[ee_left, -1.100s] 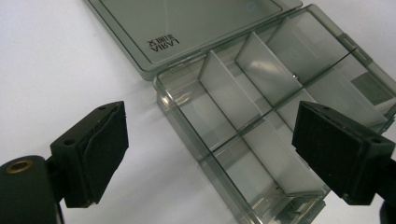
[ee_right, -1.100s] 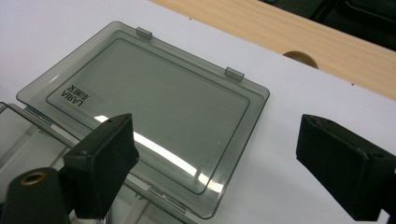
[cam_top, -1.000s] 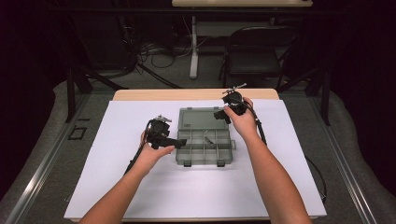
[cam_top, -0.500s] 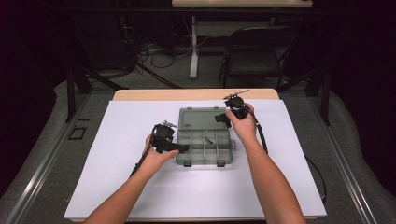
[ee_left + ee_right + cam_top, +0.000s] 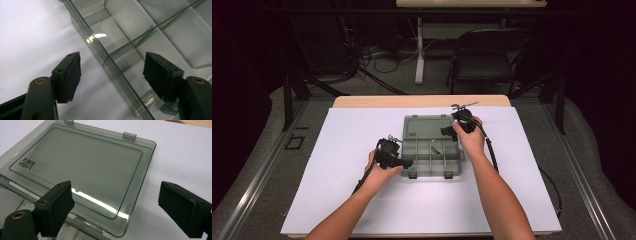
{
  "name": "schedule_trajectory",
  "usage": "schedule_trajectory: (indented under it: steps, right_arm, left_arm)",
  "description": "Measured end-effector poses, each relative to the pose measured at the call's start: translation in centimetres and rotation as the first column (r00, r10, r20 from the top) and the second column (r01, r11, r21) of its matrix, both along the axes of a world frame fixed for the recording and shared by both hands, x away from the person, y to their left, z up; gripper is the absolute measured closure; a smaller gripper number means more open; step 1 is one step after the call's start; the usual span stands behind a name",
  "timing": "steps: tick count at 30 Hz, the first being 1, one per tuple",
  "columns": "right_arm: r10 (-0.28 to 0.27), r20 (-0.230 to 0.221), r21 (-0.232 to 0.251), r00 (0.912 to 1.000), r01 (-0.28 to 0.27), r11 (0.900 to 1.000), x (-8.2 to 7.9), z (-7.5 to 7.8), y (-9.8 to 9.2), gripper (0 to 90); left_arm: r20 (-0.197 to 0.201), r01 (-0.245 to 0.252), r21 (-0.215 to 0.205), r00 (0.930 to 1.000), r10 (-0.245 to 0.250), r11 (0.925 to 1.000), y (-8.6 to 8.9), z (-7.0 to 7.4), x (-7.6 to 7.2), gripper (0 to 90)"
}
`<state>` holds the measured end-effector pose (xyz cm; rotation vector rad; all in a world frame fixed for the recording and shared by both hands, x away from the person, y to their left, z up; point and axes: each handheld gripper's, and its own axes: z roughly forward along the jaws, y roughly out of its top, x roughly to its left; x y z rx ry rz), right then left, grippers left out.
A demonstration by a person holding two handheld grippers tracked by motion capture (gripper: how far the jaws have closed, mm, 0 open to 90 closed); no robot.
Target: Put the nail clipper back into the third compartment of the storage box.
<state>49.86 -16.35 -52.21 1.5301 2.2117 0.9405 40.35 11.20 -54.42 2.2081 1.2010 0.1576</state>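
- Clear organizer box (image 5: 432,150) sat mid-tabletop, lid (image 5: 82,172) flat open at 12 o'clock.
- Left gripper (image 5: 112,75) fingers had been closing, straddling the box's 9 o'clock wall, not pressing yet, likely to steady it.
- Right gripper (image 5: 115,207) fingers open over the lid corner.

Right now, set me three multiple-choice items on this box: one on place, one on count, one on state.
1. Where does the box's lid lie?
A. Folded flat open on the white sheet, beyond the tray
B. Shut over the tray
C. Off the table

2. How many latch tabs show on the lid's far edge in the right gripper view?
A. None
B. Two
C. Five

3. How does the left gripper stand at the tray's side wall?
A. One jaw on each side, pads not touching it
B. Clamped shut on it
C. Both jaws inside a compartment

Answers: 1 A, the lid lies flat behind the compartments. 2 B, two tabs stand there. 3 A, the jaws have just been closing, with gaps left on both sides.
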Motion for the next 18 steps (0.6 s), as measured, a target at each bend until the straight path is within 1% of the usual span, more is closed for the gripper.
schedule_trajectory:
  steps: [3,4,6,7,8,10,11,12,13,15,18]
  right_arm:
    - [0.001,-0.001,0.006,1.0000,-0.001,1.000,0.0,-0.3,0.0,12.1]
    - [-0.001,-0.010,0.001,0.9999,0.001,1.000,0.0,-0.4,0.1,12.2]
    - [-0.001,-0.013,0.003,0.9999,0.001,1.000,0.0,-0.5,0.1,12.2]
    - [0.002,-0.008,0.012,1.0000,-0.001,1.000,0.0,-0.7,0.1,12.4]
    - [-0.001,-0.013,0.013,0.9999,0.001,1.000,-0.1,-0.7,0.1,12.5]
    - [-0.004,-0.023,0.019,0.9997,0.005,1.000,-0.1,-0.9,0.1,12.5]
    - [-0.002,-0.011,0.026,0.9999,0.002,1.000,-0.1,-1.1,0.1,12.6]
    - [-0.003,-0.030,0.012,0.9996,0.004,1.000,-0.1,-1.1,0.1,12.8]
    - [-0.003,-0.038,0.004,0.9993,0.003,1.000,-0.1,-1.2,0.1,13.0]
    - [-0.004,-0.028,0.024,0.9996,0.005,1.000,-0.1,-1.5,0.1,13.3]
    - [-0.008,-0.034,0.035,0.9994,0.009,0.999,-0.1,-1.7,0.1,13.9]
  left_arm:
    - [-0.001,0.000,0.001,1.0000,0.000,1.0000,0.1,-0.1,-0.2,41.5]
    - [-0.001,0.000,0.001,1.0000,0.000,1.0000,0.1,-0.1,-0.3,43.6]
    - [-0.001,0.000,0.002,1.0000,0.000,1.0000,0.1,-0.1,-0.5,49.1]
    - [-0.004,0.007,0.002,1.0000,-0.007,1.0000,0.1,-0.1,-0.6,51.1]
    - [-0.003,0.011,0.003,0.9999,-0.011,0.9999,0.1,-0.1,-0.6,53.2]
    - [0.003,0.010,0.005,0.9999,-0.010,0.9999,0.0,-0.1,-0.8,56.0]
    - [0.003,0.011,0.011,0.9999,-0.011,0.9999,0.0,-0.1,-0.8,56.6]
    - [0.008,0.007,0.011,0.9999,-0.007,0.9999,0.0,-0.1,-0.9,57.2]
    - [0.010,0.006,0.013,0.9999,-0.006,0.9999,0.0,-0.2,-0.9,57.7]
    - [0.010,0.006,0.008,0.9999,-0.006,0.9999,0.1,-0.2,-0.9,58.6]
    - [0.017,0.006,0.018,0.9998,-0.007,0.9998,0.0,-0.2,-1.0,59.0]
